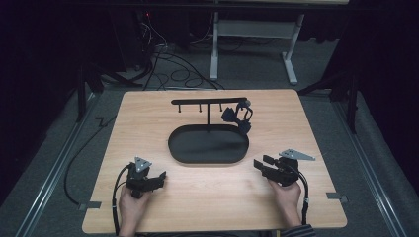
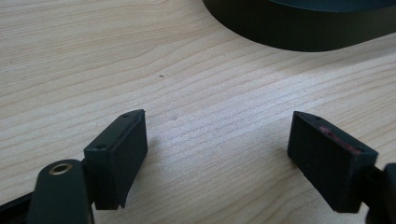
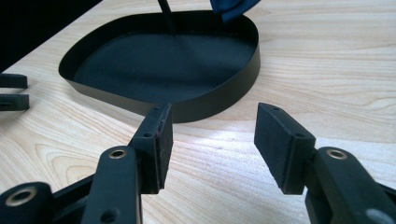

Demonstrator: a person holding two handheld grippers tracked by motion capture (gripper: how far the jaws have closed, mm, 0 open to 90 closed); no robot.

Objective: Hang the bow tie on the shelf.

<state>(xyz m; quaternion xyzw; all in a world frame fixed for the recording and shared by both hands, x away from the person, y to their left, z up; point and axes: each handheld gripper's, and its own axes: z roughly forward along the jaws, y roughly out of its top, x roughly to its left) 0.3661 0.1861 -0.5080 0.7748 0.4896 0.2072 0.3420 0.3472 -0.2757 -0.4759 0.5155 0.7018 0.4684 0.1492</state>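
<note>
A black oval tray (image 1: 180, 150) sits mid-table with a T-shaped rack (image 1: 208, 101) rising from it. A dark bundled item (image 1: 239, 117) hangs from the rack's right end. My left gripper (image 1: 160, 177) rests low at the front left, jaws open over bare wood, and its own view (image 2: 217, 149) shows nothing between them. At the front right, my right gripper (image 1: 261, 163) points toward the tray, open and holding nothing (image 3: 212, 140). The tray's wall (image 3: 201, 108) stands just beyond its pads.
The wooden table (image 1: 207, 197) has free room in front of the tray and along both sides. Tape marks lie at the front corners (image 1: 337, 196). Beyond the far edge are cables (image 1: 173, 69) and a white desk frame (image 1: 257, 29) on carpet.
</note>
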